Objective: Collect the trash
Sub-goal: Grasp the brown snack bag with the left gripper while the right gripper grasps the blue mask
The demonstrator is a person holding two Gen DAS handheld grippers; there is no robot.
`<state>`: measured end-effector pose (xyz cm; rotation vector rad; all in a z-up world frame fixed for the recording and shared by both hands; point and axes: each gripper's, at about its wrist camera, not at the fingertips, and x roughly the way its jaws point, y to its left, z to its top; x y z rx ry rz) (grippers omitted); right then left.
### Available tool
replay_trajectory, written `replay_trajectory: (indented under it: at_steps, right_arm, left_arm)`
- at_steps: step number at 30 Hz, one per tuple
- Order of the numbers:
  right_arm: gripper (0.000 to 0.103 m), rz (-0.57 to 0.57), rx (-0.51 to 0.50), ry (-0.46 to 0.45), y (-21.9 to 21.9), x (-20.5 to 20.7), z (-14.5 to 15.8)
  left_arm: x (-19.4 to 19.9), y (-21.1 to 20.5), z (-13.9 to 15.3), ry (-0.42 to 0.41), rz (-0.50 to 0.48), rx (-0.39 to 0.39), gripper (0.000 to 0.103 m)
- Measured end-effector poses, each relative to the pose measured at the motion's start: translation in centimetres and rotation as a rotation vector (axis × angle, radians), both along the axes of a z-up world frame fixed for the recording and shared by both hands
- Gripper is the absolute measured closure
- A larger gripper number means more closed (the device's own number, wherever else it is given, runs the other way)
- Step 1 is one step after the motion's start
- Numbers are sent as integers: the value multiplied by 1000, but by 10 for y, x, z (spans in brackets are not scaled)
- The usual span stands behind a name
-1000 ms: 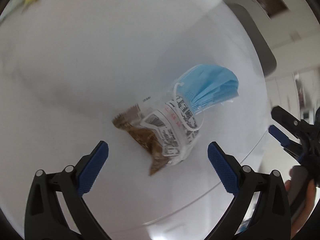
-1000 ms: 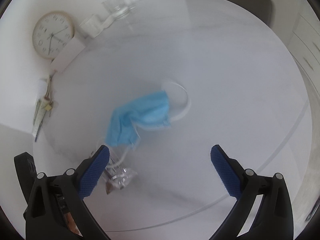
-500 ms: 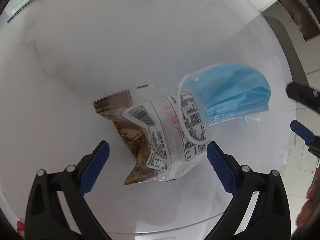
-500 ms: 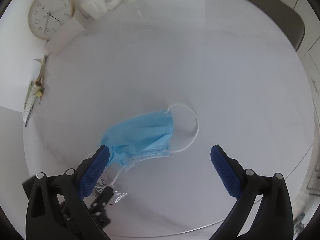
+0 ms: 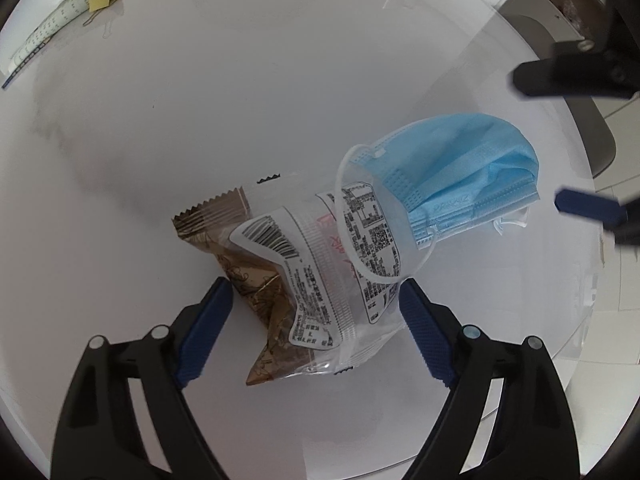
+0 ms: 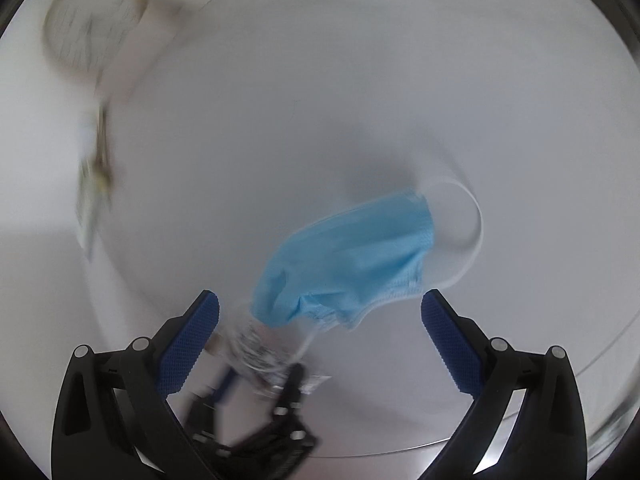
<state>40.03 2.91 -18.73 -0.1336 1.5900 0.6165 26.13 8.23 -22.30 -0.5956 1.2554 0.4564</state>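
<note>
The snack wrapper (image 5: 304, 280) is lying between your left gripper's (image 5: 314, 296) spread fingers; your right gripper (image 6: 320, 308), fingers spread, is hovering over the blue mask (image 6: 348, 264).

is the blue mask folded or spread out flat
Folded. The blue mask lies doubled over on the white table, pleats bunched, one ear loop draped over the clear wrapper.
</note>
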Motion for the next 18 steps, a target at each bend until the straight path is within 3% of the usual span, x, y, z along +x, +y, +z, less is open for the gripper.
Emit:
replay_trajectory:
  at_steps: [1,5,7,9,10,11,12,18]
  right_arm:
    - [3,80,-4,-28,9,-5,-4]
    - [3,207,-45,-83,22,-12,-26]
    - [19,234,-61,-97,26,-11,-36]
    - [42,218,-52,-97,25,-5,-42]
    - [46,211,-38,-108,24,-3,-40]
    - [63,204,-22,-107,23,0,-38]
    - [72,193,-13,-104,21,3,-37]
    - [84,108,-2,-165,-2,17,-30]
  left_arm:
    - [-1,2,-3,-3,-9,-2,22]
    - [-19,5,4,-18,-26,11,22]
    - [-22,5,4,-24,-40,19,22]
    - [-25,4,4,-27,-43,14,22]
    - [-26,3,4,-31,-48,18,22]
    - [-28,2,4,-34,-55,25,22]
    - [-28,1,4,-37,-63,32,22]
    - [-29,-2,-3,-44,-109,67,22]
